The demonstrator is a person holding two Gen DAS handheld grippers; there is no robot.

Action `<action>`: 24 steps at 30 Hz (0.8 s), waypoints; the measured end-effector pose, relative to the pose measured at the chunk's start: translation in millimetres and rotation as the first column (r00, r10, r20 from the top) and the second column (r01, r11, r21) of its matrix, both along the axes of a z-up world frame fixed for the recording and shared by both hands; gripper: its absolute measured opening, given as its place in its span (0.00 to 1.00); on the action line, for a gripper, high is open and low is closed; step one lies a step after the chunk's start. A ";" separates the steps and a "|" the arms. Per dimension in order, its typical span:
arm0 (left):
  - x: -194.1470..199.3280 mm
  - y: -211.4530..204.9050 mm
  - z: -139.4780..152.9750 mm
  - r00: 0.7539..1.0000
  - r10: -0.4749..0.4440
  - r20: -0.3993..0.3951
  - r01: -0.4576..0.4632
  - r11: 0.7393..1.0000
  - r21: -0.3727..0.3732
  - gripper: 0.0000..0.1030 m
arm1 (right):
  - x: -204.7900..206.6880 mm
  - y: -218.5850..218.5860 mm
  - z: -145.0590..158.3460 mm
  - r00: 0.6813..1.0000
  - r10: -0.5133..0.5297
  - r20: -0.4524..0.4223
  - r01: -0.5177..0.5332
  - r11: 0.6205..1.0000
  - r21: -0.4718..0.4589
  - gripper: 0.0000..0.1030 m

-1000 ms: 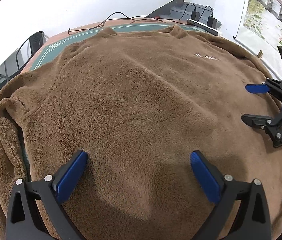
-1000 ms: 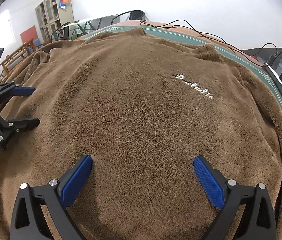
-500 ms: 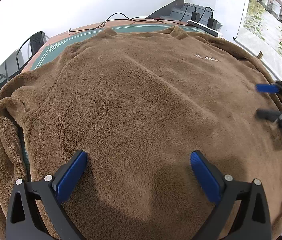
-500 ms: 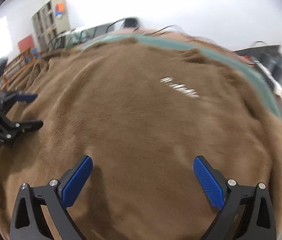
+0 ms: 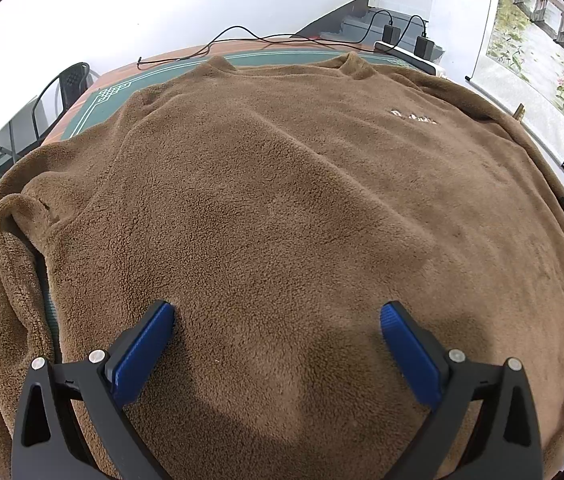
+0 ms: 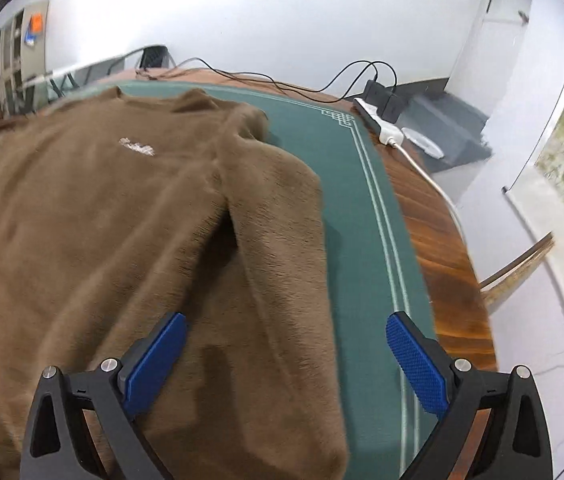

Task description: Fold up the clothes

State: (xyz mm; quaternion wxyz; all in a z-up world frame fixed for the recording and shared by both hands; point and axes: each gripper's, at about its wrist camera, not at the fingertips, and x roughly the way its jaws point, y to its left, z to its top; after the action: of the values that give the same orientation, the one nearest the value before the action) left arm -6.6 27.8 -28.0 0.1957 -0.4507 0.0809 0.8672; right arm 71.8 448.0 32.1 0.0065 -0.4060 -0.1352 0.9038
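Sweater (image 5: 265,216) spread flat, chest up, on counter (image 6: 434,240) | right view alone shows green mat (image 6: 362,208) and sleeve (image 6: 282,248) | left gripper (image 5: 277,344) jaws wide, empty, unmoved | right gripper (image 6: 286,356) swung rightward over sleeve since earlier, jaws closing slightly, gripping nothing

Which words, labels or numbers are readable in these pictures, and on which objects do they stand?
White embroidered script on the chest of the brown fleece sweater: too small to read in the left wrist view, blurred in the right wrist view.
Hanging scroll painting on the wall: no legible writing.
No other text is visible.
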 end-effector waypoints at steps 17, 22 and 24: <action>0.3 0.4 -0.5 1.000 0.001 -0.001 -0.001 1.000 0.001 0.99 | -49.7 37.2 13.3 0.999 -0.027 -0.030 0.030 0.994 0.103 0.07; 0.2 -0.2 -0.7 1.000 0.000 -0.001 0.000 1.000 0.000 0.99 | -74.0 63.1 31.3 0.991 -0.113 -0.068 0.121 0.984 0.129 0.07; 0.4 0.0 -0.7 1.000 0.000 -0.001 0.000 1.000 0.000 0.99 | -88.2 70.0 26.0 0.990 -0.134 -0.041 0.138 0.980 0.143 0.07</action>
State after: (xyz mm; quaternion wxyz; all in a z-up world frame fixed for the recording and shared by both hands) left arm -6.2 27.7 -28.7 0.1956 -0.4503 0.0808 0.8674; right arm -16.5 518.0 58.1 0.1000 -0.3985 -0.1724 0.8952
